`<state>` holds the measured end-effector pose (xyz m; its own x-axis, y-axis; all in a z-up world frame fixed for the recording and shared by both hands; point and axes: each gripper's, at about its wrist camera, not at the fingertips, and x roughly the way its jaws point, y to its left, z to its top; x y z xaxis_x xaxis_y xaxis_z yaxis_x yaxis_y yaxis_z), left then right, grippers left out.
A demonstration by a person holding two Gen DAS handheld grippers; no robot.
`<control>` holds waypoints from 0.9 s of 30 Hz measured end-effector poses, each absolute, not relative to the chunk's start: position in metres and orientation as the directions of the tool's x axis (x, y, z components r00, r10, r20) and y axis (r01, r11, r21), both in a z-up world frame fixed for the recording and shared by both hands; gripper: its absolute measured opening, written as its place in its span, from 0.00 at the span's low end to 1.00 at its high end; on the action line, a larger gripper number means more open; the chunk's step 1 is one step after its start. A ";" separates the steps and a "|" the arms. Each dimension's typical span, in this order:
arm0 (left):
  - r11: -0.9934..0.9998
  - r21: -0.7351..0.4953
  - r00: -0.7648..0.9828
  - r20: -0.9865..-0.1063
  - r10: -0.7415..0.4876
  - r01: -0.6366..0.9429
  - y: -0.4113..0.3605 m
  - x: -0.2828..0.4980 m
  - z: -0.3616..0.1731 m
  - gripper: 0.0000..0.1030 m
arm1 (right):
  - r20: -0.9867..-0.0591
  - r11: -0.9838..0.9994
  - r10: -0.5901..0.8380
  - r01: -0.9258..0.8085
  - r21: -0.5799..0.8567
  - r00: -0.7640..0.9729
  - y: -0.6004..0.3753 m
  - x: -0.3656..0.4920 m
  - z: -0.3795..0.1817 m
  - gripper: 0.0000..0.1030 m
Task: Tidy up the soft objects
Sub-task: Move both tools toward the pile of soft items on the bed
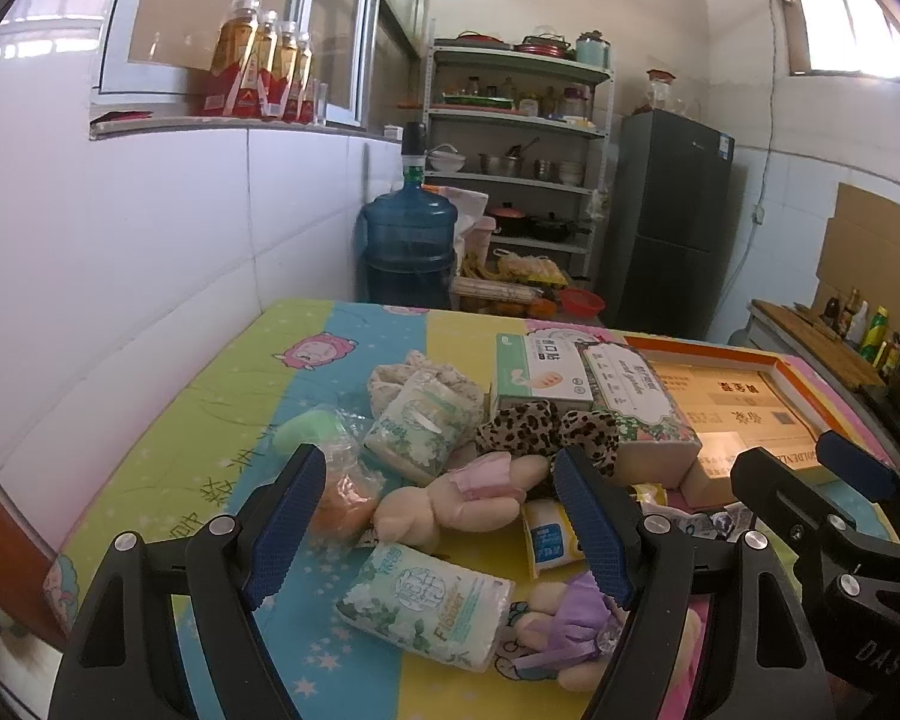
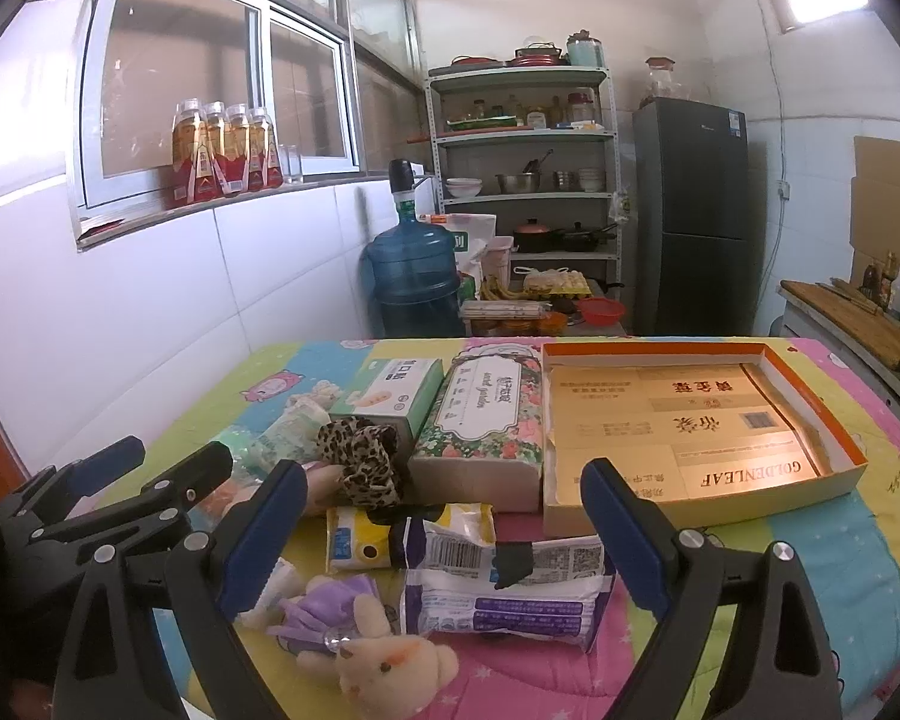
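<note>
Covering the table: a striped cartoon-print cloth in green, blue, yellow and pink, a soft base for the heap.
Box lid: the shallow orange-rimmed cardboard tray lies open-side up at the right, empty, likely the place meant for the soft things.
Tissue packs: the floral paper-wrapped tissue block and the green-and-white tissue carton lie side by side left of the tray, touching the pile.
Snack bag: a white-and-purple crinkled plastic packet lies between the right fingers, a probable first pick.
Small tissue packets: two green-leaf-printed soft packs, one near, one farther back.
Toys: a cream plush rabbit with a pink bow, a purple-dressed plush doll, and a leopard-print fabric scrunchie, loosely heaped.
Left gripper: spread wide, empty, hovering above the rabbit.
Right gripper: spread wide, empty, framing the packet.
</note>
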<state>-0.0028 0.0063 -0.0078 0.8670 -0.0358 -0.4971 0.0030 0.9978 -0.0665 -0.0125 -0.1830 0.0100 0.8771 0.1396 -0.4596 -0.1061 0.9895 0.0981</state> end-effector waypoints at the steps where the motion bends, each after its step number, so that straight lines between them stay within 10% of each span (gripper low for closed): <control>1: 0.998 -0.068 0.866 -0.499 -0.038 0.005 0.007 -0.003 -0.008 0.78 | -0.460 0.990 0.139 -0.106 0.097 0.877 -0.182 -0.013 0.010 0.90; 27: 0.998 -0.066 0.860 -0.509 -0.042 0.010 0.008 -0.003 -0.011 0.78 | -0.469 0.983 0.174 -0.123 0.138 0.866 -0.188 -0.017 0.004 0.90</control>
<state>-0.0029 0.0079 -0.0112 0.8595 -0.0424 -0.5094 0.0104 0.9978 -0.0656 -0.0170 -0.1883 0.0036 0.8659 0.1741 -0.4689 -0.1227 0.9828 0.1382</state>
